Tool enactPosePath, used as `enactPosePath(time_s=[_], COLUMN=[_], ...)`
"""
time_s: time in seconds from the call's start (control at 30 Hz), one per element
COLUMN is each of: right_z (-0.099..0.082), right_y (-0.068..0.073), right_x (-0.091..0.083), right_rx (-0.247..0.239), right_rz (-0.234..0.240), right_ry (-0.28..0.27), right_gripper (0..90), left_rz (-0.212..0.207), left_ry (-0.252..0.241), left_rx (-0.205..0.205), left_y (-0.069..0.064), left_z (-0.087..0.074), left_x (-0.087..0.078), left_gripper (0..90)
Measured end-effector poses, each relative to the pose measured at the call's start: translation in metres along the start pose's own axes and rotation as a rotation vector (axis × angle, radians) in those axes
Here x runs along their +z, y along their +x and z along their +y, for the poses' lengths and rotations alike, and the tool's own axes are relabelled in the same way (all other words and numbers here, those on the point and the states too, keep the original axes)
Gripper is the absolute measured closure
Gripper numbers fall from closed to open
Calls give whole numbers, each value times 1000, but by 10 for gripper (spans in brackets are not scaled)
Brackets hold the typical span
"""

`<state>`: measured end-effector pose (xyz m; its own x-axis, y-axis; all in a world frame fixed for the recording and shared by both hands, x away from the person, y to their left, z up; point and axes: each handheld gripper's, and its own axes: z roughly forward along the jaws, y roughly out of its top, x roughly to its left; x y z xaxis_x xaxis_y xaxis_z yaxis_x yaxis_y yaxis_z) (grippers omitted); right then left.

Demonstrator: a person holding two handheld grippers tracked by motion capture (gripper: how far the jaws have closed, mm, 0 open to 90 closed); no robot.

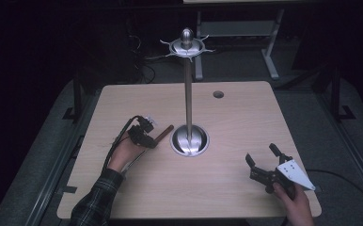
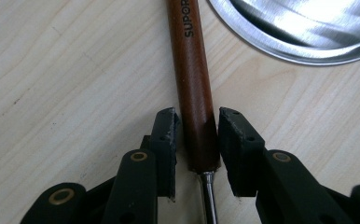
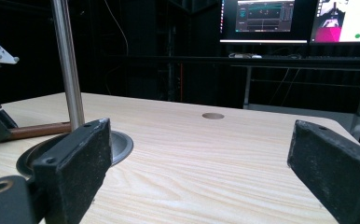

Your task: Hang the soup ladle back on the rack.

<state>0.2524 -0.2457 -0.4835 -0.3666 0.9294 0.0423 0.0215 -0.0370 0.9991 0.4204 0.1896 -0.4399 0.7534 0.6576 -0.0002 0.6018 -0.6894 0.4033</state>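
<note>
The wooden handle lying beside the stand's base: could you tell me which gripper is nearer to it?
Left. The left gripper straddles the wooden handle, its fingers either side. The right gripper hovers open across the table, beyond the stand's base.

Two lit monitors are glowing in a dark room behind a pale wooden table.

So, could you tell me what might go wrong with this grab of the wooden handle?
1. The left hand-held gripper straddles the wooden handle at its very end, beside the metal shank; a grip there could let the utensil pivot or slip.
2. The handle lies close to the stand's steel base, so lifting it might knock the stand.
</note>
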Motion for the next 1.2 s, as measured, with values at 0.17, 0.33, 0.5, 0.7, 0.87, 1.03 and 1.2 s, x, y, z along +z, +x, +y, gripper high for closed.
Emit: enactPosePath(time_s=[0.17, 0.33, 0.5, 0.7, 0.87, 1.03, 1.2], right_z=[0, 0, 0, 0, 0, 0, 0], right_y=[0, 0, 0, 0, 0, 0, 0], right_x=[0, 0, 0, 0, 0, 0, 0], right_rx=[1, 2, 0, 1, 1, 1, 0], right_rz=[0, 0, 0, 0, -1, 0, 0], right_ry=[1, 1, 0, 0, -1, 0, -1], right_gripper=[60, 60, 60, 60, 60, 60, 60], left_rz=[6, 11, 23, 32, 31, 21, 0], left_ry=[-7, -13, -20, -18, -24, -58, -120], left_rx=[-5, -14, -29, -34, -42, -49, -59], left_y=[-2, -2, -2, 1, 2, 5, 7], left_z=[0, -1, -1, -3, -3, -5, -10], left_x=[2, 3, 2, 1, -1, -8, -20], left_gripper=[692, 704, 722, 736, 737, 737, 737])
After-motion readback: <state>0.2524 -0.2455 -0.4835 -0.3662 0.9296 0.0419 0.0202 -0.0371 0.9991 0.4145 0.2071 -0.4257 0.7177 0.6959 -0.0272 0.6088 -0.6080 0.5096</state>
